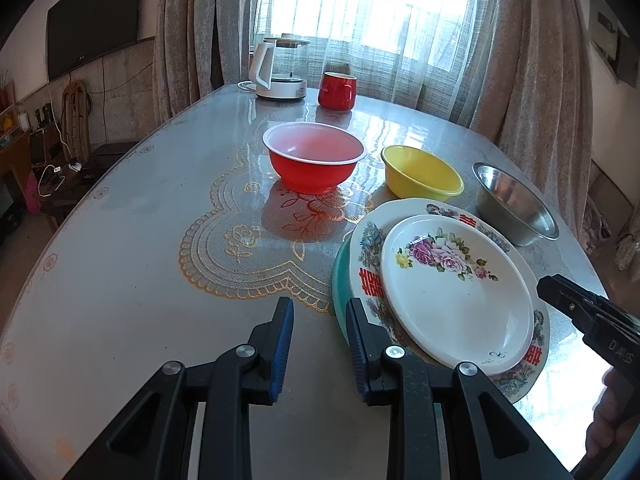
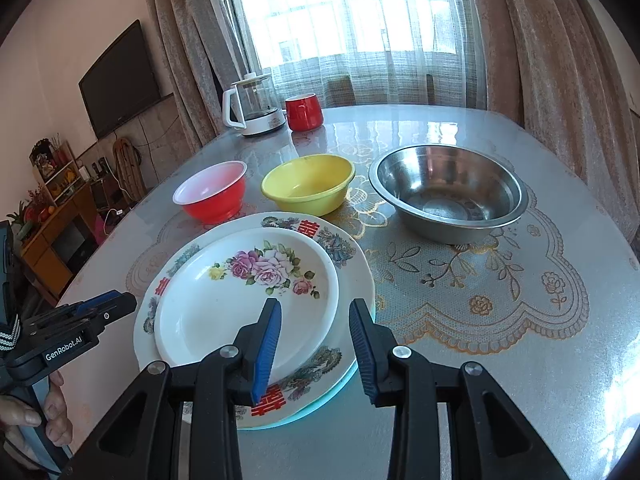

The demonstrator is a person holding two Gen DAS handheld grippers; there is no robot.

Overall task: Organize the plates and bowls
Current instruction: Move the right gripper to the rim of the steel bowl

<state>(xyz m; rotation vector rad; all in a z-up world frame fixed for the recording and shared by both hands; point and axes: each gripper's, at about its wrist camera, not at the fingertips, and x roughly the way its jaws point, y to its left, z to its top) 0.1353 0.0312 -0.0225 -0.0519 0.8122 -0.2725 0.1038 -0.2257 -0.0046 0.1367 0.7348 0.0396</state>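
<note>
A rose-printed plate (image 2: 244,300) lies on a larger patterned plate (image 2: 352,258), itself on a teal plate (image 1: 340,280), near the worktop (image 2: 500,360) edge. At 12 o'clock stand a red bowl (image 2: 212,194), yellow bowl (image 2: 308,184) and steel bowl (image 2: 448,192). The right tool (image 2: 314,348) gapes over the stack's rim, holding nothing; the left tool (image 1: 320,344) is open at the stack's 9 o'clock.

Window: I see a wide bright window (image 1: 360,4) behind sheer white netting (image 2: 360,60), daylight pouring in.
Curtains: heavy beige textured drapes (image 1: 188,28) hang on both sides.
Wall: a plain pale wall carries a flat black television screen (image 2: 122,80).
Furniture: I make out a low orange-brown wooden cabinet (image 2: 60,236) with a cluttered shelf above it at the left.
Table: a glossy grey oval tabletop (image 1: 120,248) with a gold lace-pattern mat (image 2: 480,280) reflects the window light.
</note>
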